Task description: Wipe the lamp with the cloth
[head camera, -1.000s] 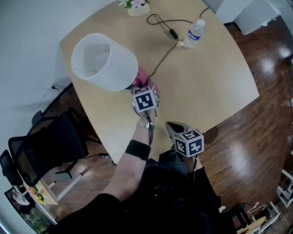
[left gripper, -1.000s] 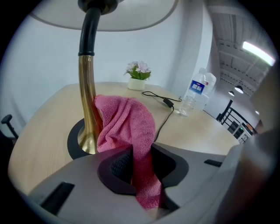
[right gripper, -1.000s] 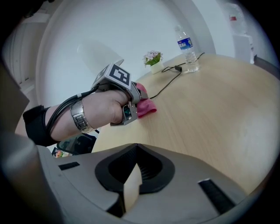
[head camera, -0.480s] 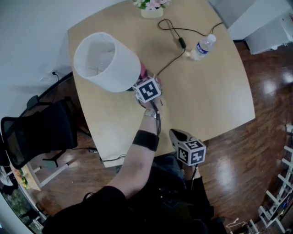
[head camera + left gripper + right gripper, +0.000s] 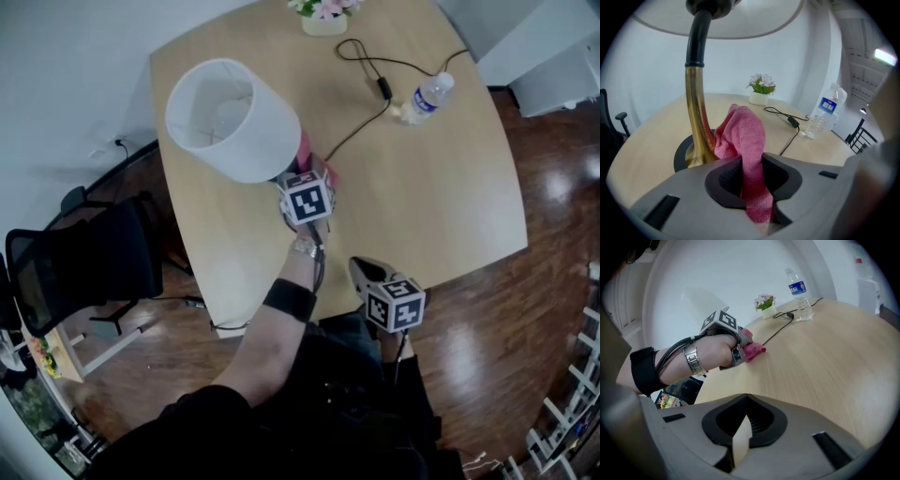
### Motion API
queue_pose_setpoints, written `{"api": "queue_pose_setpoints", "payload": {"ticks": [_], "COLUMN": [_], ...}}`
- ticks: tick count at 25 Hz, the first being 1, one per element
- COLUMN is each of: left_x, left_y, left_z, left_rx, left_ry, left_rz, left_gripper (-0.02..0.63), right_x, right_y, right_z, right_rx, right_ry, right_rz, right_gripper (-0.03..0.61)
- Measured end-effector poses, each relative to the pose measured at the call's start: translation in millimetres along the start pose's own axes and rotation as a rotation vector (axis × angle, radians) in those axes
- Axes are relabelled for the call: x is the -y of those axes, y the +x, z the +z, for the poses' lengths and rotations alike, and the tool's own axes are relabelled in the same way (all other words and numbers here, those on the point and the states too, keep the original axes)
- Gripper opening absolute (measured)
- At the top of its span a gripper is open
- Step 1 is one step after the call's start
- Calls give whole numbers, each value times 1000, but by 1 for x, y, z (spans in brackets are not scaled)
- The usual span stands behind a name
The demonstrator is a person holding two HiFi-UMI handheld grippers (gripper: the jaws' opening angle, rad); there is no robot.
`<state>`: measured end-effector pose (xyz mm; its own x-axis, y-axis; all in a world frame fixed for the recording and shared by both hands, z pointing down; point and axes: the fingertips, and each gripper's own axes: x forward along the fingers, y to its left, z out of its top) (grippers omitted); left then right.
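On the bench (image 5: 441, 206), under the white shade (image 5: 234, 112): what is the state of the left tongs (image 5: 752, 185)?

— Clamped on the pink cloth (image 5: 743, 133). The cloth passes between the jaws and bunches up ahead of them, against the lower part of the brass stem (image 5: 696, 117), just above the black base (image 5: 680, 157).

Where does the lamp (image 5: 248, 141) stand?

— Upright, near the left edge of the bench. In the head view the shade overhangs the tips of the left tongs and hides stem and base. Only a strip of cloth shows at the shade's rim.

State of the right tongs (image 5: 742, 430)?

— Jaws together, nothing between them. They hang at the near edge of the bench, well apart from the lamp, and point toward the left hand (image 5: 715, 350).

What lies around the work area?

— One item close by: the black cord (image 5: 383, 88) runs out from under the shade, just beside the left tongs on their right, and crosses the bench to its inline switch. A water bottle (image 5: 427, 97) stands upright just beside that switch. A small pot of flowers (image 5: 325, 14) sits at the far edge. Both are well apart from the lamp.

And off the bench?

— A black office chair (image 5: 84, 272) stands on the wood floor (image 5: 525, 281), to the left of the bench. The left wrist carries a metal watch (image 5: 303, 248), with a black band (image 5: 289, 300) further up the forearm.
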<state>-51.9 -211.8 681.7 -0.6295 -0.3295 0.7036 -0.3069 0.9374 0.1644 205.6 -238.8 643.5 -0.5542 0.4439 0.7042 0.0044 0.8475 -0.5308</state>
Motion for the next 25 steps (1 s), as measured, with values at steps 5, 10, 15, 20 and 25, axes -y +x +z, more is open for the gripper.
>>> {"api": "queue_pose_setpoints", "payload": {"ticks": [5,10,15,20,25], "left_x": [-6,-19,-33,-64,-106], "left_y": [-9,-19,-26,-39,-43], "left_z": [-10,-20,-27,-33,-30], "left_rx": [-4,-20,-36,-50,-73], "left_ry": [78,109,127,143,159], "left_rz": [-44,-77,-102,-107,-116], "left_gripper": [92,92,92,92,92], "right_x": [-16,-32,-48,-76,-109], "right_y": [9,17,28,43,62], "right_z": [-3,-6,-11,-17,-19], "right_rx": [-1,3,0,-7,-19], "right_ry": [-14,-18,-21,-28,-32], "right_rz": [13,20,24,36,44], "right_gripper": [5,5,5,5,5]}}
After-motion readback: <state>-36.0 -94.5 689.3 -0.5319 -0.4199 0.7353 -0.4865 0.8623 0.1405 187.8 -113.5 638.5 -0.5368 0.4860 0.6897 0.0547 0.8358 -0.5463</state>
